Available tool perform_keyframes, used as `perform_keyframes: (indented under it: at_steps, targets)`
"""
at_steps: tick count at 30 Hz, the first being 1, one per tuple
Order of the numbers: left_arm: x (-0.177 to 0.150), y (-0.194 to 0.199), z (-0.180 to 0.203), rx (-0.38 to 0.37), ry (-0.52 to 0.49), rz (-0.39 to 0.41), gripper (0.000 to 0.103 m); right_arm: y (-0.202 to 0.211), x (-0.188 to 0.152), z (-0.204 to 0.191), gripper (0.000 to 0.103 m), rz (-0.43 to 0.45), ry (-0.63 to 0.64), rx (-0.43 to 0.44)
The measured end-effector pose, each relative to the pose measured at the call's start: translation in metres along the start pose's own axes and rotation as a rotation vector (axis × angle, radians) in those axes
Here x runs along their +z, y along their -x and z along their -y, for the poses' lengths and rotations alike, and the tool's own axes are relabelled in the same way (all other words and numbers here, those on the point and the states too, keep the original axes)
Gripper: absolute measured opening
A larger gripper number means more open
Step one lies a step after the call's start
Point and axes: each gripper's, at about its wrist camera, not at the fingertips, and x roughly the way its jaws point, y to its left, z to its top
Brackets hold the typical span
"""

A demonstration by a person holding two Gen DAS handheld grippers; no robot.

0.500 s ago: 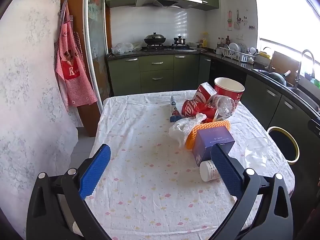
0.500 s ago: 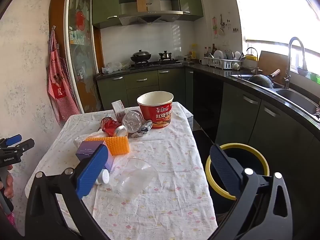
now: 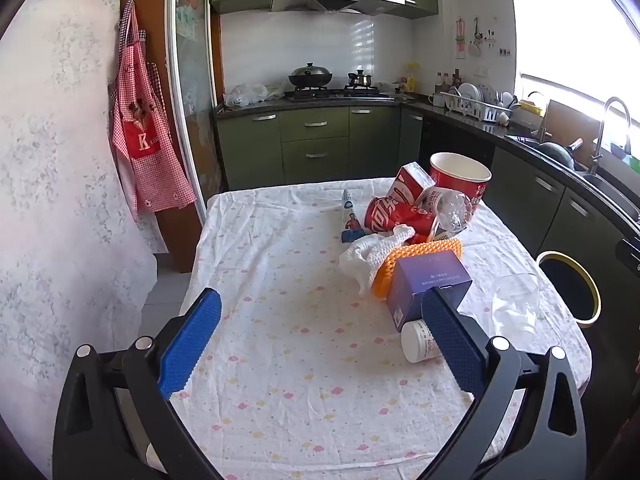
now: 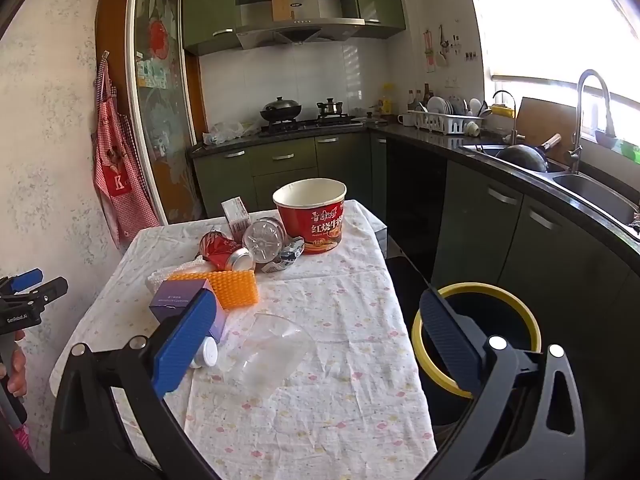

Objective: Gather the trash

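Blue-padded left hand-held gripper (image 3: 320,340) has its jaws wide apart w/ nothing between them, hanging over the near half of the cloth-covered surface (image 3: 280,320). Vs half a sec ago, basically no change: same framing in both views, trash pile untouched. So the task hasn't started; no item is picked yet.

Right hand-held gripper (image 4: 316,336) is likewise spread wide and empty, aimed across the surface's near right corner.

Trash sits clustered from centre to 1 o'clock in the left wrist view: purple cardboard box (image 3: 424,284), white plastic jar (image 3: 416,342) lying on its side touching the box, orange nubbed sponge (image 3: 420,250), white knitted cloth (image 3: 372,252), crushed red drinks can (image 3: 396,216), red paper noodle bowl (image 3: 460,178), clear crumpled plastic cup (image 3: 514,304) near the right edge.

Black bin w/ yellow rim (image 4: 476,328) stands on the floor at 3 o'clock, just beside the surface's right edge, mouth unobstructed. Left half of the cloth is bare, so approach room looks good there. Clear cup lies close to the edge; prob. easy to knock off.
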Motion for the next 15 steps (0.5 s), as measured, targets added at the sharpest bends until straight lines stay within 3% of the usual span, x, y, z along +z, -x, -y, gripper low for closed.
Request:
perform_keyframes:
  at_steps: [15]
  targets:
    - [0.0016, -0.0034, 0.0044, -0.004, -0.011, -0.006, 0.099, -0.0027, 0.0002, 0.0009, 0.097, -0.008, -0.006, -0.001]
